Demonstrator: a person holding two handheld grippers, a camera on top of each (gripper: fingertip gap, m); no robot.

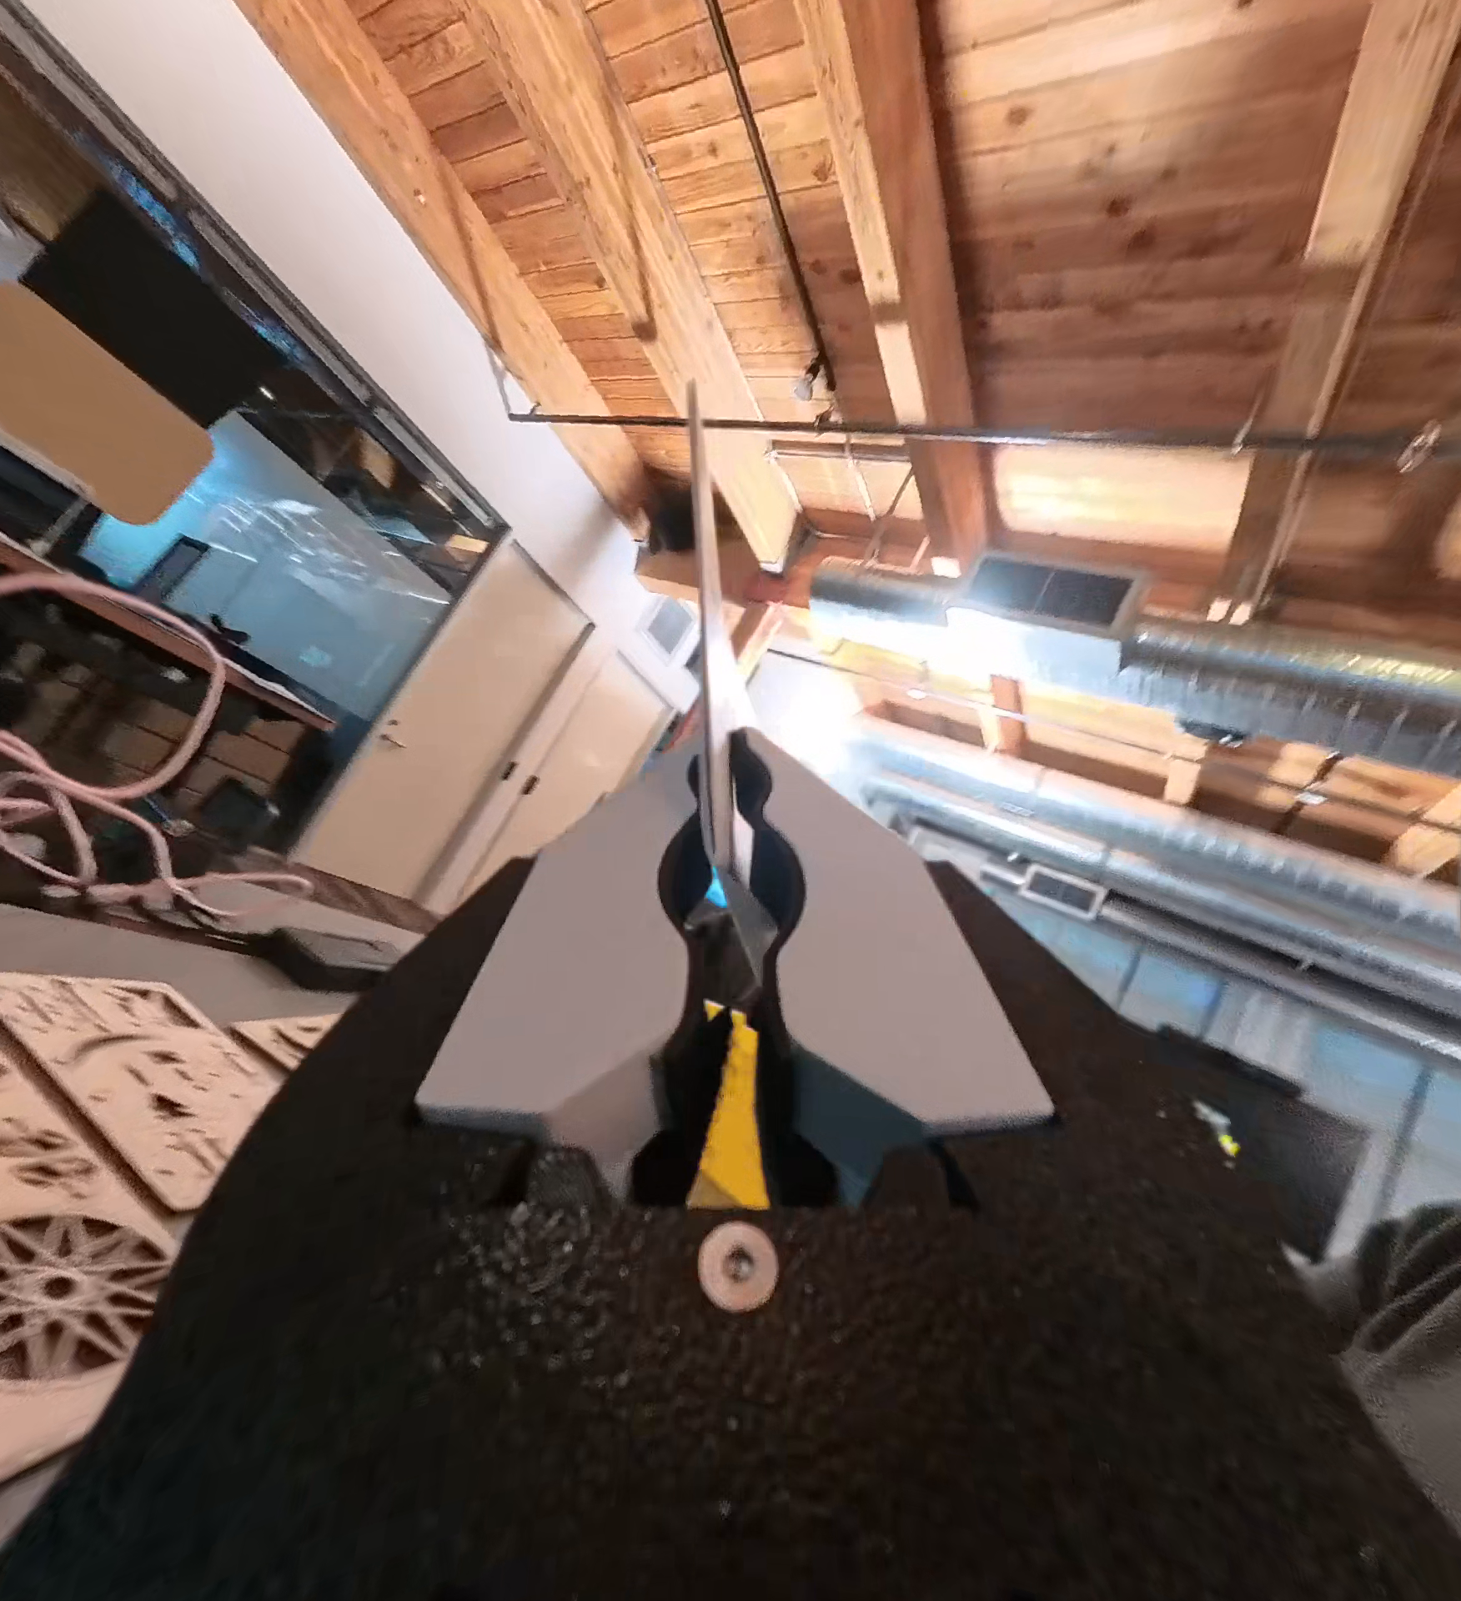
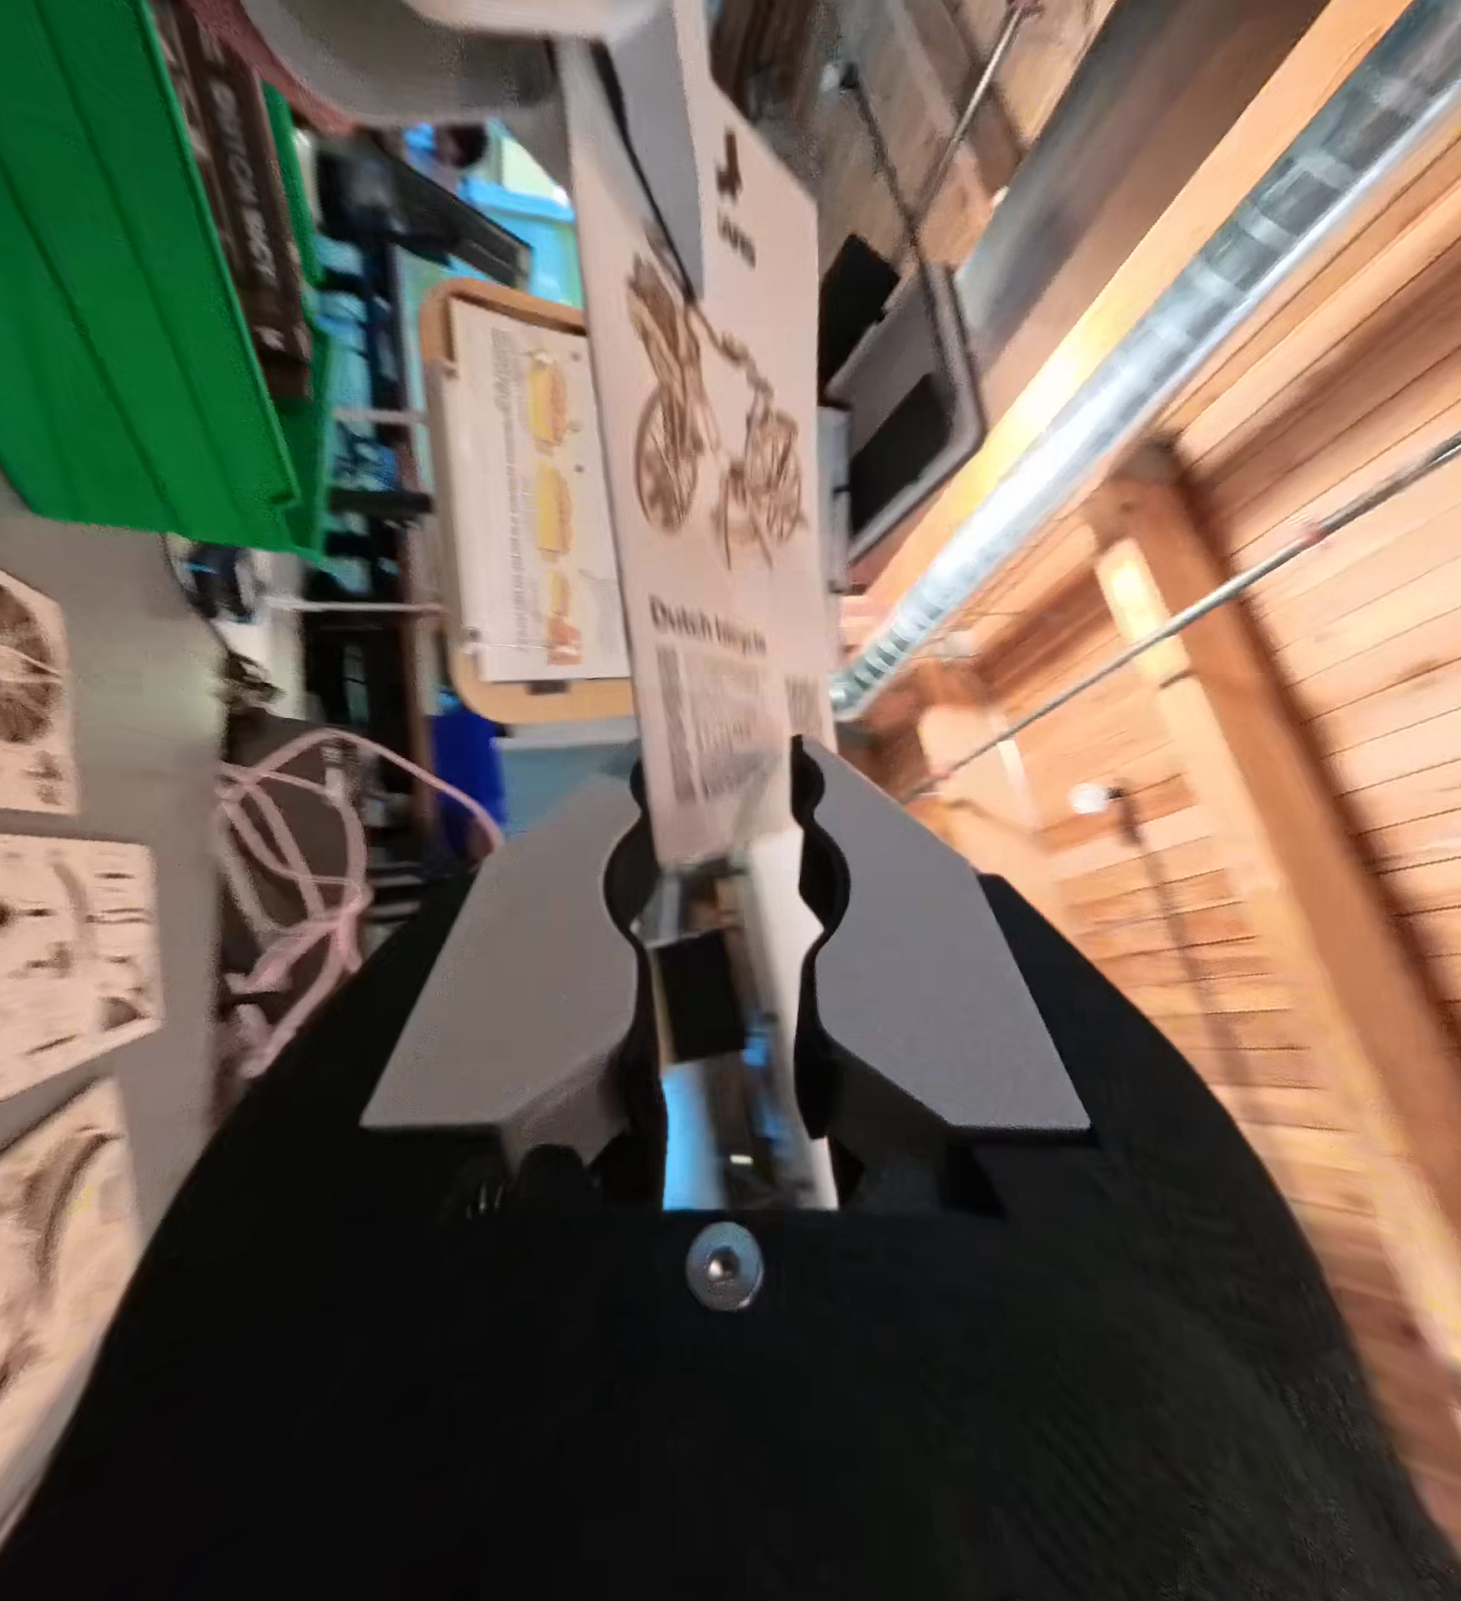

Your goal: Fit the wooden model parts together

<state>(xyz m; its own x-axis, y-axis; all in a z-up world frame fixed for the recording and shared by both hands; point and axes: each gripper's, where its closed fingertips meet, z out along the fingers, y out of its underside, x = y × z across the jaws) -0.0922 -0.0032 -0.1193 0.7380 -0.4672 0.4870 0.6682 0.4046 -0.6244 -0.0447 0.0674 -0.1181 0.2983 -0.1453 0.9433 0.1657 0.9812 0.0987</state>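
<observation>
My left gripper [image 1: 714, 755] is shut on a thin printed card [image 1: 708, 606], which I see edge on rising from the fingertips towards the ceiling. In the right wrist view the same card [image 2: 710, 485] shows its face, with a drawing of a bicycle. A grey finger [image 2: 636, 165] of the left gripper holds its far end. My right gripper [image 2: 714, 767] has its jaws apart. The card's near end lies between its fingers, with clear wrap [image 2: 697, 1126] behind. Laser-cut wooden sheets [image 1: 103, 1092] lie on the table, and also show in the right wrist view [image 2: 25, 962].
A wooden sheet with a wheel pattern [image 1: 25, 1299] lies at the lower left. A green crate [image 2: 95, 294], a clipboard with an instruction page [image 2: 528, 502] and a pink cable [image 2: 294, 866] are beyond the table. The pink cable [image 1: 103, 780] also shows in the left wrist view.
</observation>
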